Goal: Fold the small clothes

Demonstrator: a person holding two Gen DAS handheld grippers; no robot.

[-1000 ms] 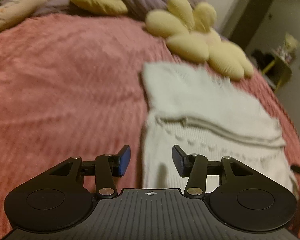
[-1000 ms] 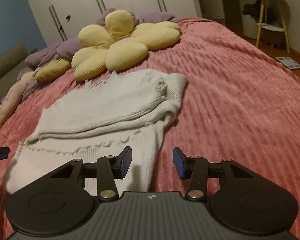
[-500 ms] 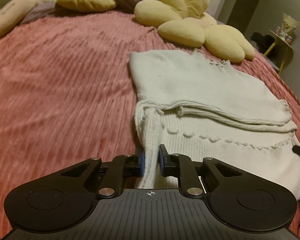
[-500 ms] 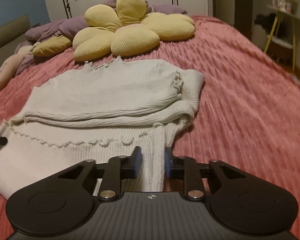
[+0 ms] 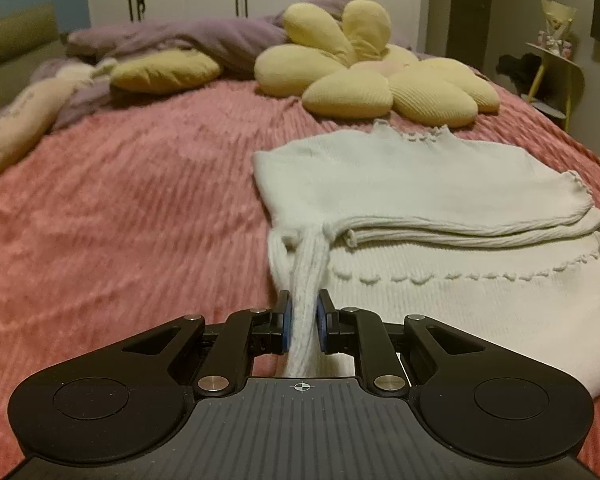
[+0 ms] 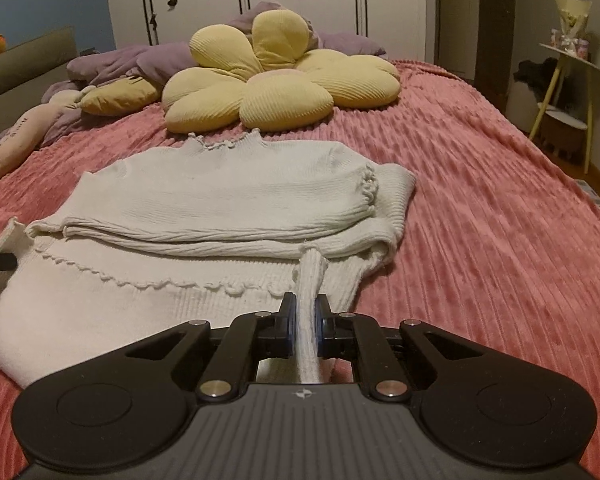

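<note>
On the pink bed [image 5: 140,208], each hand-held gripper [image 5: 302,322] [image 6: 305,325] is clamping a bottom-hem corner of the white sweater [image 6: 228,196], sleeves already folded in, final fold remaining.

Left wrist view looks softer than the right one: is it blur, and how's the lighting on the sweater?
Left wrist view: dim warm light, motion-smeared bedspread, sweater soft but readable, left gripper sharp. Right wrist view: same dim light, crisper; sweater ribbing and frilled edge clear, right gripper sharp. Both: fisheye bends the edges; no glare.
</note>
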